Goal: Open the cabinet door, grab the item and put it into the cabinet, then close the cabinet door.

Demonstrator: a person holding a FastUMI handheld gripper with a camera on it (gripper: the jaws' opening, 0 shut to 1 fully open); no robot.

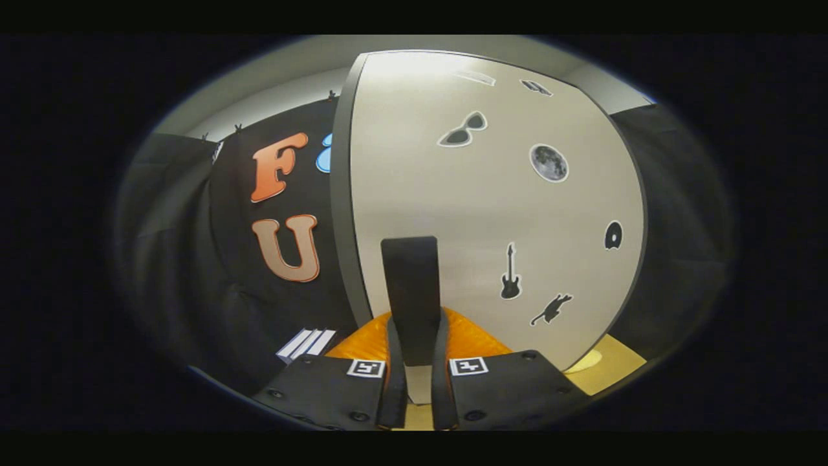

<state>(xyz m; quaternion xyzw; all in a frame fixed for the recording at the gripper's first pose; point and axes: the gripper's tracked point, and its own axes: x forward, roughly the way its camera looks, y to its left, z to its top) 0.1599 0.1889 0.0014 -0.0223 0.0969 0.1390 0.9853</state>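
**Claw clenching the cabinet door handle**

Between the two fingers, the dark upright handle (410,294) of the cabinet door (491,207) is standing, and the claw (418,382) is gripping it, both fingers (395,378) pressing against its lower end from either side. Beyond the fingers the pale door is filling most of the scene, carrying small dark stickers: sunglasses (463,131), a moon (548,162), a guitar (510,272) and a cat (552,309). An orange item (475,340) is showing just behind the fingers, at the foot of the door. Beside the door's dark edge, small white strips (306,343) are lying low down. On the other side, a yellowish counter (614,366) is showing beneath the door's lower corner.
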